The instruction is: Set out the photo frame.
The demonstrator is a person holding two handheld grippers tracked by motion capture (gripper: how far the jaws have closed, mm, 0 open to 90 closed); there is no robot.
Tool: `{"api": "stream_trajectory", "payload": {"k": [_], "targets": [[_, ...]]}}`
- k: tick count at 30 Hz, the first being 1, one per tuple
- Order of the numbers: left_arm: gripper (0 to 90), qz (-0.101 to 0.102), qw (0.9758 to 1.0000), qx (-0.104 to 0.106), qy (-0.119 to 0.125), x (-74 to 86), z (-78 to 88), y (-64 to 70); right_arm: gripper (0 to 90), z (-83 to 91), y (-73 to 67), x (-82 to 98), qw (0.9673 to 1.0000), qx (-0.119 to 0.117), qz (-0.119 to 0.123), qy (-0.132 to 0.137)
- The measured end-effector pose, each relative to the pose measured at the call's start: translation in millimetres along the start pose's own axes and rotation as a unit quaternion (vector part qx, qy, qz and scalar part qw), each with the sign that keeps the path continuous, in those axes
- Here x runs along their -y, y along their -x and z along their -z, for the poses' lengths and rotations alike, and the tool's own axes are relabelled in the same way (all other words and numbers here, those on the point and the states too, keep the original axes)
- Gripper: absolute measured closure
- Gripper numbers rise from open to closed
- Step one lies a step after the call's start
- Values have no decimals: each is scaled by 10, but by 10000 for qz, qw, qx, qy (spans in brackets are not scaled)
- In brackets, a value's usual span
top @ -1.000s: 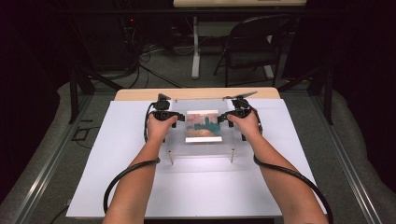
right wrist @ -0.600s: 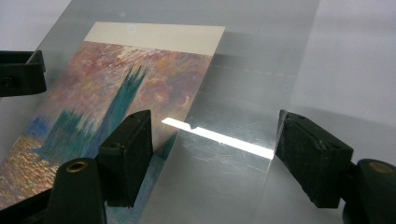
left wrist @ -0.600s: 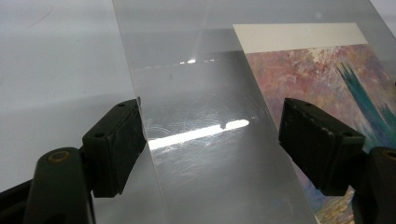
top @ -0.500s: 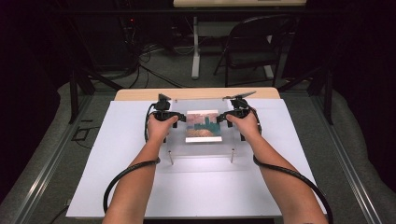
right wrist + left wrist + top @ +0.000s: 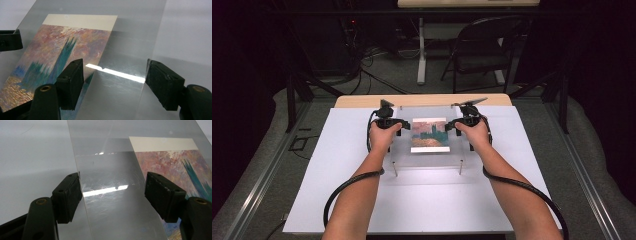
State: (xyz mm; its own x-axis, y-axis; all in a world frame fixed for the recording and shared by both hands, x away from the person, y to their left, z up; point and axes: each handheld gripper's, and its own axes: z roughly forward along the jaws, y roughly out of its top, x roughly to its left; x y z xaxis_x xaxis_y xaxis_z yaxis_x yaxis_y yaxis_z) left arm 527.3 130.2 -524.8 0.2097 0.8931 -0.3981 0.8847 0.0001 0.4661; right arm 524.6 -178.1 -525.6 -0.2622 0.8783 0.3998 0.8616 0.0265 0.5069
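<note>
So here's the setup: a clear acrylic sheet sits raised on short metal legs over the white table, roughly in the middle and toward the far edge. Under the sheet lies a painted print, pinks and oranges with a teal tower shape and a plain cream strip along its far end.

The left hand-held gripper is at the sheet's left side, and the right hand-held gripper is at its right side, both hands resting level with the sheet, cables looping back along the forearms.

In the left gripper view the left hand-held gripper has its jaws wide apart. They've just eased in a touch, but nothing is pinched. One pad sits right at the sheet's left edge, the other over the print's edge, with the glossy acrylic between them. I can't tell whether that pad at the edge actually touches it.

In the right gripper view the right hand-held gripper is also spread open, one pad over the print and the other at the sheet's outer edge, with a bright reflection streak across the plastic between them. No clamping there.
</note>
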Motion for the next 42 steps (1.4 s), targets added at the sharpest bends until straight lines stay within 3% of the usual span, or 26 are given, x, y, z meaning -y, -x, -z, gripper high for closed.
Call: {"api": "stream_trajectory", "payload": {"k": [15,24,42], "targets": [[347,69,10000,13,48,-14,66,13,383,86,5,-11,9999,2,-119,28],[403,-40,9997,43,240,-20,250,69,436,238,-39,-17,9998,4,-54,171],[534,-544,9970,13,546,74,844,282,523,782,-336,56,9965,236,644,487]]}}
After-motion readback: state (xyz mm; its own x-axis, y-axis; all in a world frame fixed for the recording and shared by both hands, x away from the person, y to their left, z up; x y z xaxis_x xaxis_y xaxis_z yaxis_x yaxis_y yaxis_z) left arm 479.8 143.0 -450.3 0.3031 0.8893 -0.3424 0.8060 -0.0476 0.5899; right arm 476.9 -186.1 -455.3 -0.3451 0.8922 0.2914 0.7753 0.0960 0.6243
